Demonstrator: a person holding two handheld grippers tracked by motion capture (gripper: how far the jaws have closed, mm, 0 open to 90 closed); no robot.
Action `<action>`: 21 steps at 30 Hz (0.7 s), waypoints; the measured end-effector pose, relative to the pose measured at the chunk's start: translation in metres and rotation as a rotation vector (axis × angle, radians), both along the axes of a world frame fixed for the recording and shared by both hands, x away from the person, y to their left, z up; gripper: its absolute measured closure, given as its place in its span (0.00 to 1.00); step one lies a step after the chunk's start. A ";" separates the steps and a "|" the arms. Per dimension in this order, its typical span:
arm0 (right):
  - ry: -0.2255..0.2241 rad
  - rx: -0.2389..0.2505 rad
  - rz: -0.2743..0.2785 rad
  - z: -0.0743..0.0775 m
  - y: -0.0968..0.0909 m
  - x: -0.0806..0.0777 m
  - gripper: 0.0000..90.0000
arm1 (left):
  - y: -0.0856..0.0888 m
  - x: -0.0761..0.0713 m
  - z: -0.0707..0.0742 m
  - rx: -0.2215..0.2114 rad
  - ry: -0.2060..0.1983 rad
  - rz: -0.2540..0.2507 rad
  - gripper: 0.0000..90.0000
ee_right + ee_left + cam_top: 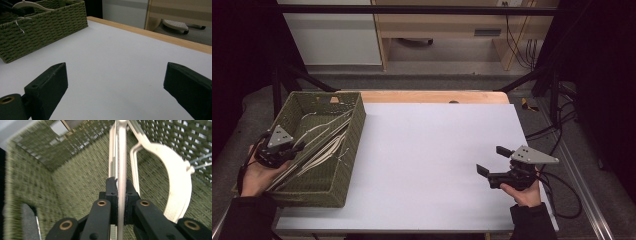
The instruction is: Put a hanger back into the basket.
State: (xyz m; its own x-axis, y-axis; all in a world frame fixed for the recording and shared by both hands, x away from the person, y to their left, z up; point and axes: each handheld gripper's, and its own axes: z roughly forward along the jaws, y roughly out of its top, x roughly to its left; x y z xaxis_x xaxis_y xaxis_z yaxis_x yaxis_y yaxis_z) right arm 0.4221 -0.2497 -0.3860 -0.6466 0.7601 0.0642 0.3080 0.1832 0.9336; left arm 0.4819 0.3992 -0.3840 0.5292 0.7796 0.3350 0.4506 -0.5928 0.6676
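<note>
The left gripper (pixel 294 148) sits low inside the green woven basket (pixel 354 131), its jaws clamped tight on a thin white bar of a hanger (pixel 121 167). The right gripper (pixel 494 161) is well apart from the basket, jaws spread wide with nothing between them, the person's right hand (pixel 524 192) gripping it from below.

white board (pixel 437 160) laid over wooden table (pixel 432 96) | pale cabinet (pixel 337 37) seen beyond far edge | black cables (pixel 519 45) hung beside wooden shelving (pixel 452 27)
</note>
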 end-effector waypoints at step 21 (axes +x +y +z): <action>0.000 -0.002 0.002 0.000 0.002 -0.001 0.07 | -0.012 -0.015 0.011 -0.161 0.044 -0.061 0.51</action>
